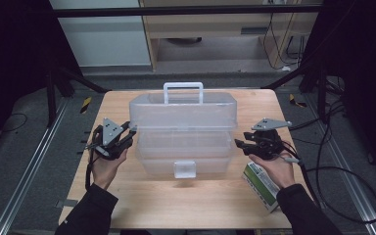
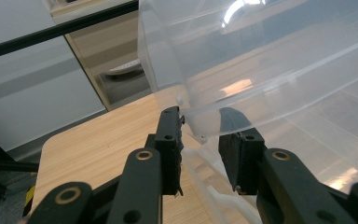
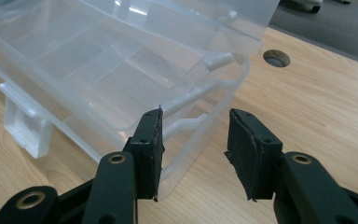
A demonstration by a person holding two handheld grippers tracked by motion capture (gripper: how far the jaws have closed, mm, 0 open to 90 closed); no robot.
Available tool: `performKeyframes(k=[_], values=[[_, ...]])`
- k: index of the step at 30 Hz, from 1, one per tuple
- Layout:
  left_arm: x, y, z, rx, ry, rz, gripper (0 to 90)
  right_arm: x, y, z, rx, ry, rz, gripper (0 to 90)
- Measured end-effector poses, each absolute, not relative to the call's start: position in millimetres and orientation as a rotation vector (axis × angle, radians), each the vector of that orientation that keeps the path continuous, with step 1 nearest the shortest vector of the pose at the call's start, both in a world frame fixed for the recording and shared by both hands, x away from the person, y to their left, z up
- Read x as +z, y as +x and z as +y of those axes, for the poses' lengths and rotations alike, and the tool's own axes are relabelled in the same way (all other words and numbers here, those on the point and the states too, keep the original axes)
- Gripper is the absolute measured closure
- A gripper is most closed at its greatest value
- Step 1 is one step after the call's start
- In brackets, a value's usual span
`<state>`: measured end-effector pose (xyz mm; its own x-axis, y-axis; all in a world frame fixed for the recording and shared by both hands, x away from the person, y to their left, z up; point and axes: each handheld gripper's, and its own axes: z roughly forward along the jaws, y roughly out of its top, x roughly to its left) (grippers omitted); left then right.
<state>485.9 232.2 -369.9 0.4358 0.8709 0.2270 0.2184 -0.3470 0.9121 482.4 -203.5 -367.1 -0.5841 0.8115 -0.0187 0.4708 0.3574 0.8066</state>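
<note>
A clear plastic storage box [image 1: 183, 147] with a white carry handle [image 1: 183, 91] sits in the middle of the light wooden table [image 1: 186, 200], its long axis running left to right across the table. Its hinged lid [image 1: 182, 111] is raised and leans back toward the far edge, so the handle sticks up at the top and the open tray faces up and toward the person; a white latch [image 1: 184, 169] hangs at the middle of the near wall. The left gripper [image 1: 127, 134] is held at the box's left end, the hand [image 1: 106, 166] beneath it with the forearm coming up from the lower edge; in the left gripper view its jaws stand either side of the lid's corner edge [image 2: 193, 119], the left pad close against the plastic, but I cannot tell whether they press on it. The right gripper [image 1: 240, 144] is at the box's right end, the hand [image 1: 274, 169] cupped under it, pointing inward at the box. Its jaws are spread, and one pad [image 3: 149, 149] lies over the rim of the tray's corner [image 3: 205, 121] while the other stands clear over bare wood. A green and white carton [image 1: 262, 186] lies on the table just beside the right hand.
</note>
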Motion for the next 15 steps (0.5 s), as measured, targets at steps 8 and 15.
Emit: performKeyframes(k=[8, 15], values=[[-368.8, 488.6, 232.5, 0.942, 1.822, 0.934, 69.3, -380.5, 496.8, -194.5, 1.022, 1.224, 2.211, 61.8], [-368.5, 488.8, 232.5, 0.943, 1.825, 0.933, 69.4, -395.0, 499.7, -188.6, 1.012, 1.265, 2.253, 67.5]])
